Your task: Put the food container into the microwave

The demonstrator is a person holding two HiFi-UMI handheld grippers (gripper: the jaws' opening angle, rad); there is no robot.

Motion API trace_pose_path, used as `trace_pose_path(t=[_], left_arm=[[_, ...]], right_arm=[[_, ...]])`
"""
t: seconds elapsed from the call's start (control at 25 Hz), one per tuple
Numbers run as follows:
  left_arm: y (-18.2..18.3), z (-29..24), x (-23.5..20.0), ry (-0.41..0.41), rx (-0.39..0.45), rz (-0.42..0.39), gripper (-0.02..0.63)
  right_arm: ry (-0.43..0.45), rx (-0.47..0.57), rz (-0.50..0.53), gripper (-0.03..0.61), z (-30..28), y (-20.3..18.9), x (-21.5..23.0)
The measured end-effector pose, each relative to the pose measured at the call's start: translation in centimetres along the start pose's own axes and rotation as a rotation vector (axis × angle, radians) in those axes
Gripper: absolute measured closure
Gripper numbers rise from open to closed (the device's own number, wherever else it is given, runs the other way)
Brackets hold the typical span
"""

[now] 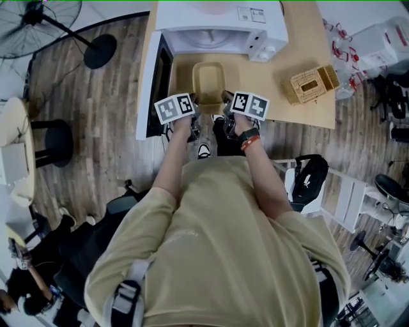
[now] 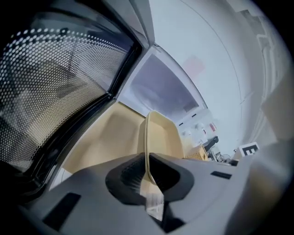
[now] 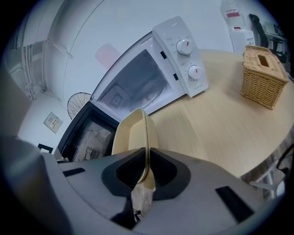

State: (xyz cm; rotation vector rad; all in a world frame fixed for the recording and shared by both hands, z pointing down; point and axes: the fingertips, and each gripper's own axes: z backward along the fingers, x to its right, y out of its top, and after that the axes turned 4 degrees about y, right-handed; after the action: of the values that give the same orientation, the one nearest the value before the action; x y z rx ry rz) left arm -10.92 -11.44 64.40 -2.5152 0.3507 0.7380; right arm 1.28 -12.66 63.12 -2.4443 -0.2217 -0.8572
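A beige, empty food container (image 1: 208, 83) is held over the wooden table in front of the white microwave (image 1: 217, 29), whose door (image 1: 153, 89) swings open to the left. My left gripper (image 1: 195, 110) is shut on the container's near left rim (image 2: 148, 151). My right gripper (image 1: 225, 108) is shut on its near right rim (image 3: 146, 151). The container (image 2: 163, 137) points toward the microwave's lit cavity (image 2: 161, 89). In the right gripper view the container (image 3: 133, 133) stands edge-on before the cavity (image 3: 138, 87) and the control knobs (image 3: 188, 57).
A wicker tissue box (image 1: 311, 83) sits on the table (image 1: 300, 51) to the right of the microwave. A floor fan (image 1: 38, 19) stands far left, a round side table (image 1: 16, 147) at left, chairs (image 1: 310, 179) at right.
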Motion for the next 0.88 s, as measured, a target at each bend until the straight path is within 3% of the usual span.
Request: trace_pose_path(t=[0.36, 0.88], left_arm=[[3.6, -2.2, 1.8, -0.003, 0.018, 0.033, 0.569], [7.8, -4.5, 3.1, 0.015, 0.036, 0.007, 0.569]], right_arm=[[0.033, -0.002, 0.011, 0.525, -1.2, 4.8, 0.2], [0.045, 0.008, 0.006, 0.525, -3.3, 8.9, 0.7]])
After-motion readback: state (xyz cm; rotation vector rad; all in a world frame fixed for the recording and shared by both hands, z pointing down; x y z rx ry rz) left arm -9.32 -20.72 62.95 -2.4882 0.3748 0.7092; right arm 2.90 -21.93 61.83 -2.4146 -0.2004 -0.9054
